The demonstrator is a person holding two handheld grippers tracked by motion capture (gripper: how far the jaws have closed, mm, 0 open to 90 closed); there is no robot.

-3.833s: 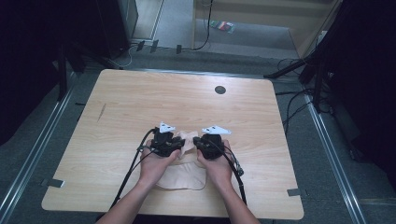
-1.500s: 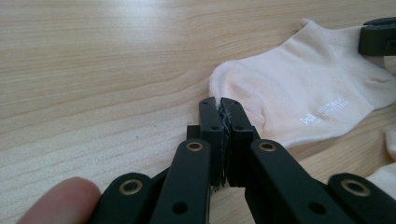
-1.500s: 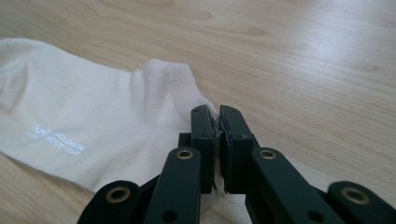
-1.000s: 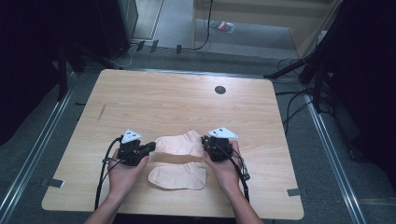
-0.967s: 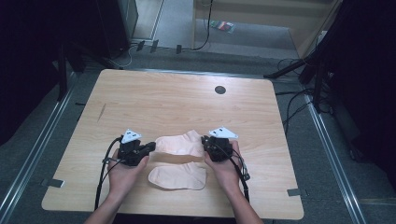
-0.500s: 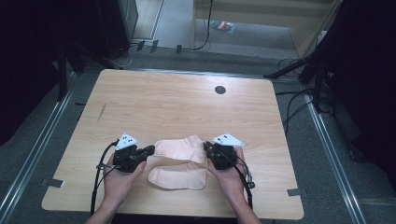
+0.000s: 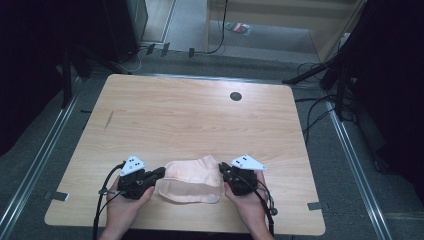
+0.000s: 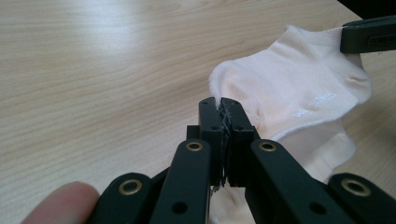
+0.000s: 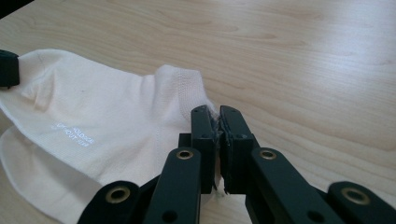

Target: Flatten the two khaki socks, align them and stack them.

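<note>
Pale wooden bench [image 7: 200, 115] carries your cream sock [image 7: 192, 181] near its six o'clock edge; your left tongs [image 7: 159, 174] pinch its nine o'clock end, right tongs [image 7: 223, 172] its three o'clock end (both clamped on fabric).

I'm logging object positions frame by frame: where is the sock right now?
In the high view the sock lies on the table near its front edge, stretched between the left gripper and right gripper, each shut on one end.

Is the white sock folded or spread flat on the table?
Folded: the white sock lies doubled, its upper layer over a lower layer, as both gripper views show.
</note>
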